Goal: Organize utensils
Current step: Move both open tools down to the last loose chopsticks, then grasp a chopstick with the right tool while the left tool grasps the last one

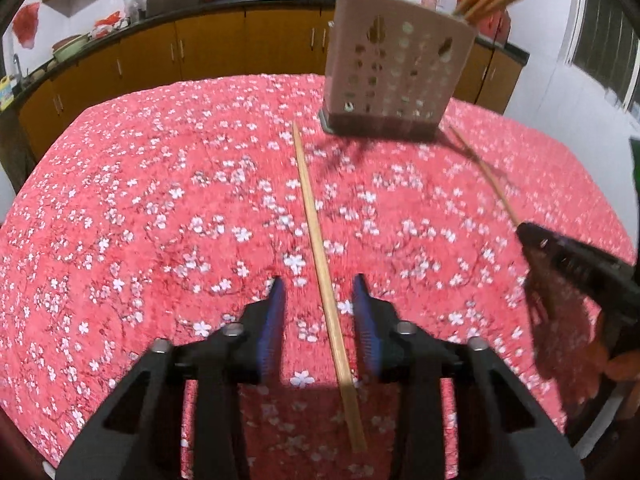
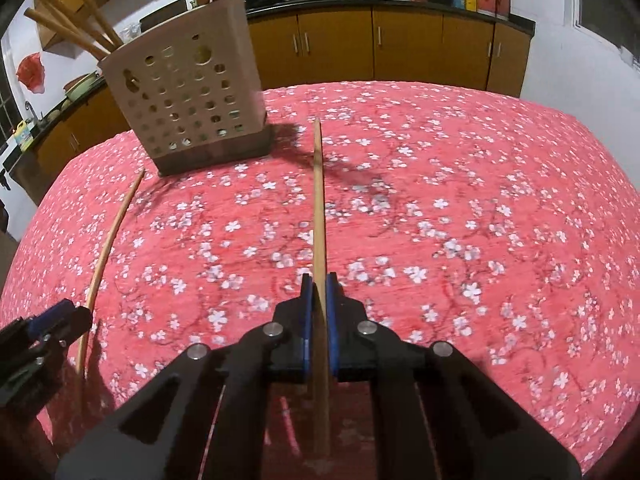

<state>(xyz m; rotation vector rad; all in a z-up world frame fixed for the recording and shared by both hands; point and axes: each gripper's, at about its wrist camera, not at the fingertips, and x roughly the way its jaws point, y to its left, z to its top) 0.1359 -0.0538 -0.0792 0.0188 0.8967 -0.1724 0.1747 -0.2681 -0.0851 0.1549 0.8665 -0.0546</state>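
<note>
Your right gripper (image 2: pixel 319 288) is clenched on one chopstick (image 2: pixel 319 200); your left gripper (image 1: pixel 319 292) straddles the other chopstick (image 1: pixel 316 232), unpinched, on the tablecloth (image 1: pixel 120 220). They look light, stiff, slippery: grip mid-length.

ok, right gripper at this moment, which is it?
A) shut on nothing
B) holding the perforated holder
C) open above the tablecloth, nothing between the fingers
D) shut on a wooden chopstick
D: in the right wrist view the right gripper has its blue-padded fingers pressed against both sides of a long light wooden chopstick lying toward the beige perforated utensil holder.
</note>
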